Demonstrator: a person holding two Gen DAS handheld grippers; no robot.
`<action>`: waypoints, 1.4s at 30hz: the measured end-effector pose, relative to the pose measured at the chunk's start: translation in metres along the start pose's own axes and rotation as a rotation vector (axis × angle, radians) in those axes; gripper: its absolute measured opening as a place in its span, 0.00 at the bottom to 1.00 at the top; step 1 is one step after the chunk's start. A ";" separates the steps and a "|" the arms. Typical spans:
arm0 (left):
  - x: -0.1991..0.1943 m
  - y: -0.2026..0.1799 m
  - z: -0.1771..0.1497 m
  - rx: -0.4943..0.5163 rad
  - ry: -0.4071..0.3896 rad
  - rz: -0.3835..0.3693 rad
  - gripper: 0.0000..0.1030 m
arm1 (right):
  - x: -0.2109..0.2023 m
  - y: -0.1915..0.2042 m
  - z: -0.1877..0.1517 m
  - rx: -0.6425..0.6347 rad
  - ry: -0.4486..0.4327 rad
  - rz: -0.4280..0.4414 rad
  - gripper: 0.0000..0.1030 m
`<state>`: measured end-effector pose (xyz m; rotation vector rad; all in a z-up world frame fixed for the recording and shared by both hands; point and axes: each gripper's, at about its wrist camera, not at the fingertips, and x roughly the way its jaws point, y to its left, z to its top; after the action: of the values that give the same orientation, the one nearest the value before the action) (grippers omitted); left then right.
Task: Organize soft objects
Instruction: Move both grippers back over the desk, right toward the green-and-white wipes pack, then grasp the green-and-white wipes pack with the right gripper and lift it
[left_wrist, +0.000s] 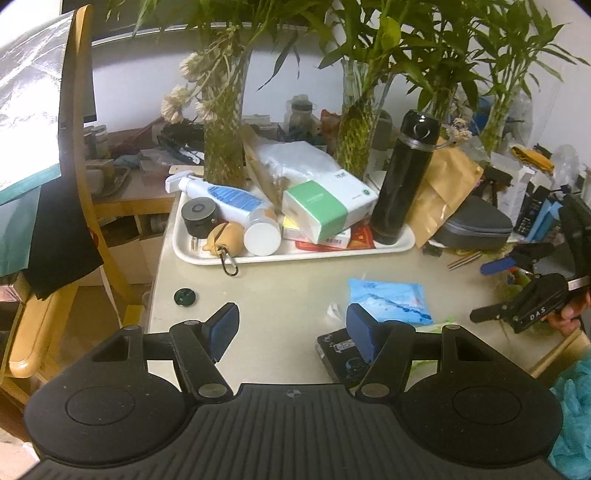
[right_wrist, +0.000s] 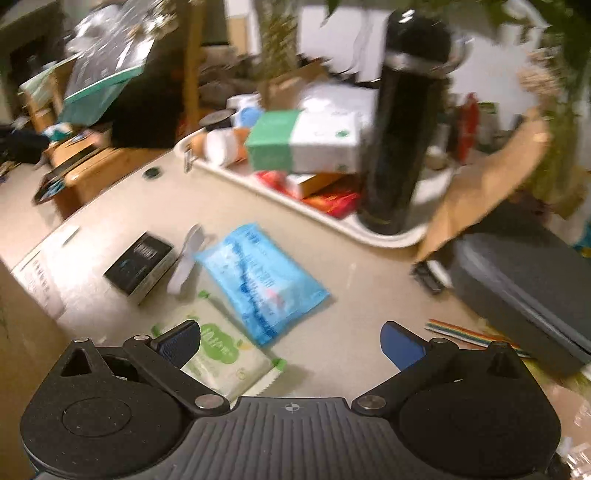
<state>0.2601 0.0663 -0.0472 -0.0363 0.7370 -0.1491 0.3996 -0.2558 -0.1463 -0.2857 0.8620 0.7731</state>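
— Where the blue soft pack is looked for, it is found flat on the tabletop, near the white tray and just beside a black box.

— And the left hand-held gripper?

— Its jaws are held apart over bare tabletop, with nothing between them.

— The right hand-held gripper?

— Its jaws are spread wide and empty. A green-and-white wipes pack is seen under its left finger; whether it is touched cannot be told through the blur. The blue pack lies just beyond, overlapping the wipes pack's far edge.

— The black bottle?

— It is stood upright at the tray's right end.
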 end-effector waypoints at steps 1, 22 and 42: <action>0.001 0.001 0.000 -0.006 0.009 0.000 0.62 | 0.006 0.000 0.000 -0.006 0.016 0.028 1.00; 0.010 0.001 -0.002 -0.034 0.071 -0.035 0.62 | 0.068 0.042 0.004 -0.314 0.156 0.249 0.60; 0.015 -0.002 -0.002 -0.033 0.081 -0.037 0.62 | 0.057 0.042 0.004 -0.301 0.152 0.252 0.51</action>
<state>0.2697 0.0624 -0.0591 -0.0761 0.8203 -0.1741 0.3955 -0.1966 -0.1846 -0.5133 0.9349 1.1307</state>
